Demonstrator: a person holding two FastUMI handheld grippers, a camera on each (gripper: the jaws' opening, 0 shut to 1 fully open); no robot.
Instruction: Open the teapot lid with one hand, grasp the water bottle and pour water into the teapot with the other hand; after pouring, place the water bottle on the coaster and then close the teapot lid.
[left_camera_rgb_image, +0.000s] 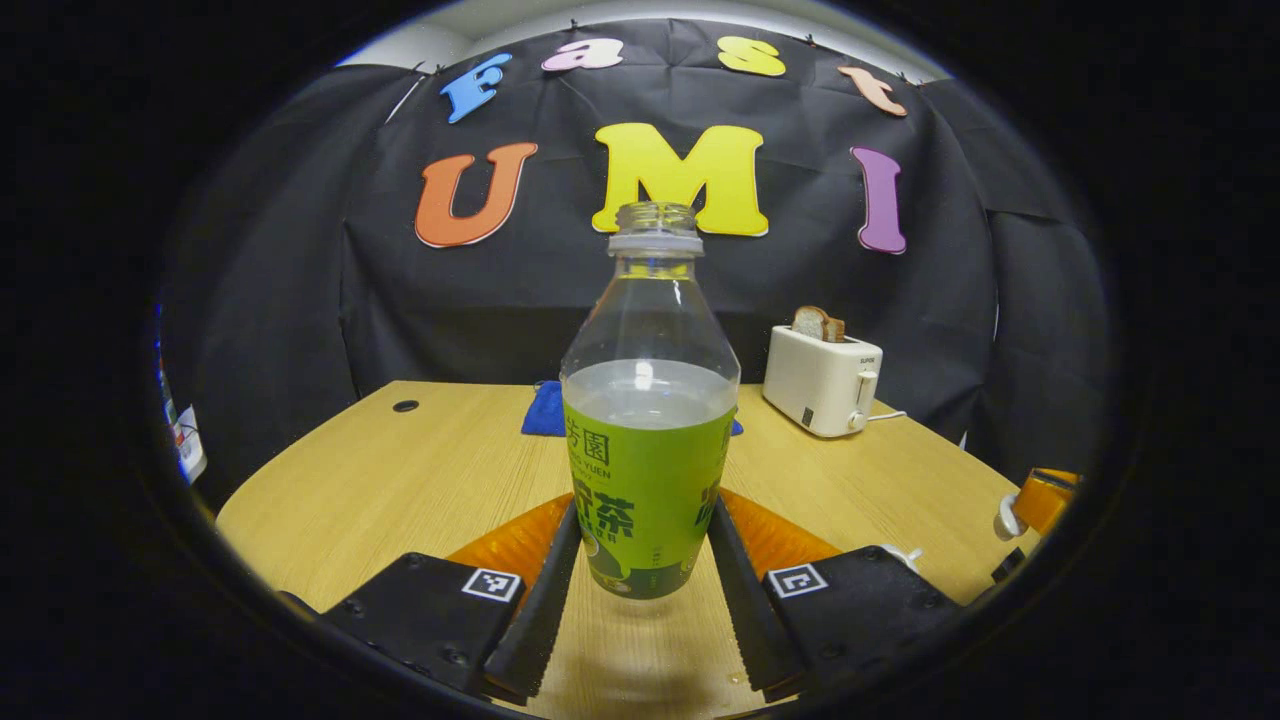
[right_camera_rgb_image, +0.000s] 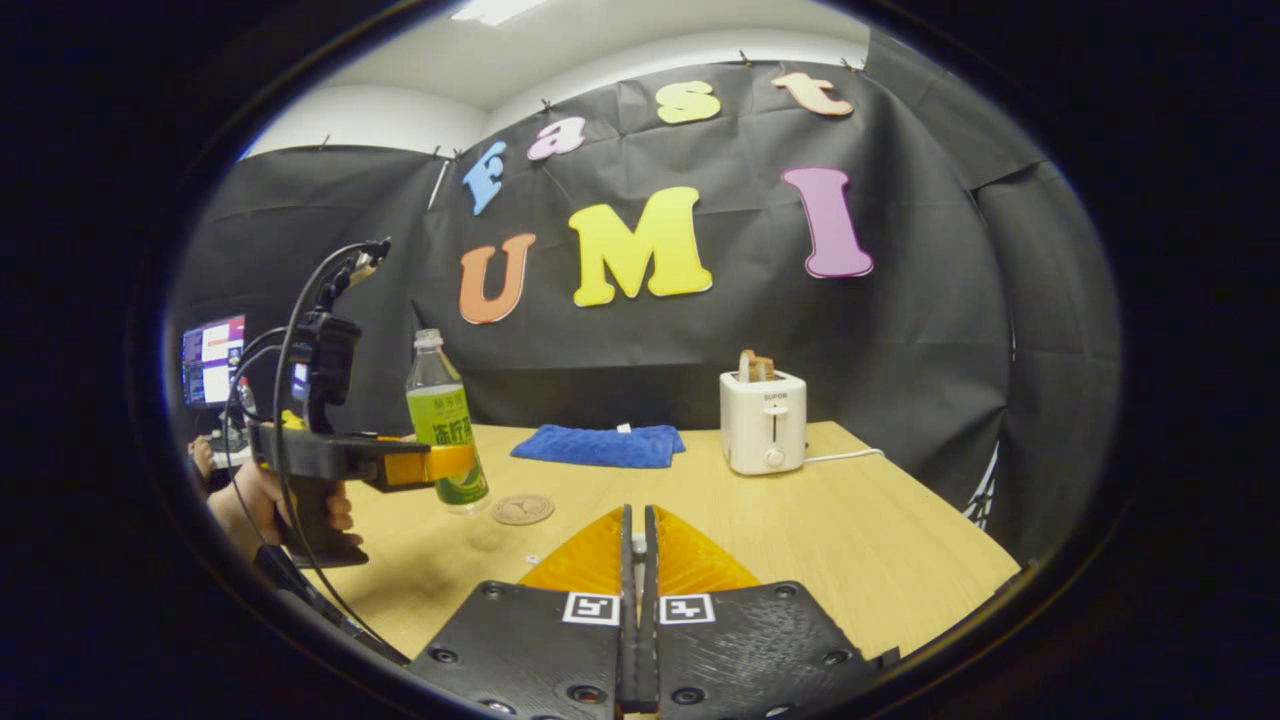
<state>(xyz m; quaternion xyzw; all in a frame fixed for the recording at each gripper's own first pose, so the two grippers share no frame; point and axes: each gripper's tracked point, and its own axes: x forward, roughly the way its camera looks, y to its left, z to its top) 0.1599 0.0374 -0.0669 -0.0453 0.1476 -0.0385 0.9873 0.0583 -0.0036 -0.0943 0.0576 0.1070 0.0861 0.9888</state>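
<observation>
**Bottle in the left grip, held just off the table near the coaster**

In the left gripper view the left gripper (left_camera_rgb_image: 645, 590) has its two fingers pressed against opposite sides of the water bottle (left_camera_rgb_image: 648, 440), low on the green label, so it is gripping the bottle. The bottle stands upright, uncapped, about half full, and its base seems to float slightly above the wooden table (left_camera_rgb_image: 420, 470). In the right gripper view the right gripper (right_camera_rgb_image: 637, 600) has its fingers closed together; a small pale piece shows at their tips, perhaps the lid's knob, though it is too small to tell.

From the right gripper view, the bottle (right_camera_rgb_image: 445, 425) hangs in the left gripper (right_camera_rgb_image: 440, 463), with a round coaster (right_camera_rgb_image: 522, 509) on the table just beside its base. A hand (right_camera_rgb_image: 250, 500) holds that gripper's handle.

My reading is that the step in hand is setting the bottle on the coaster. To do it well, keep the bottle vertical, shift it sideways until its base sits over the coaster, lower gently, and release only once it rests flat, since the open neck would spill on a tilt.

Farther back lie a blue cloth (right_camera_rgb_image: 600, 445) and a white toaster (right_camera_rgb_image: 763, 420) with bread in it. The teapot's place I cannot give from these views. An orange object (left_camera_rgb_image: 1045, 500) at the table's right edge is cut off.
</observation>
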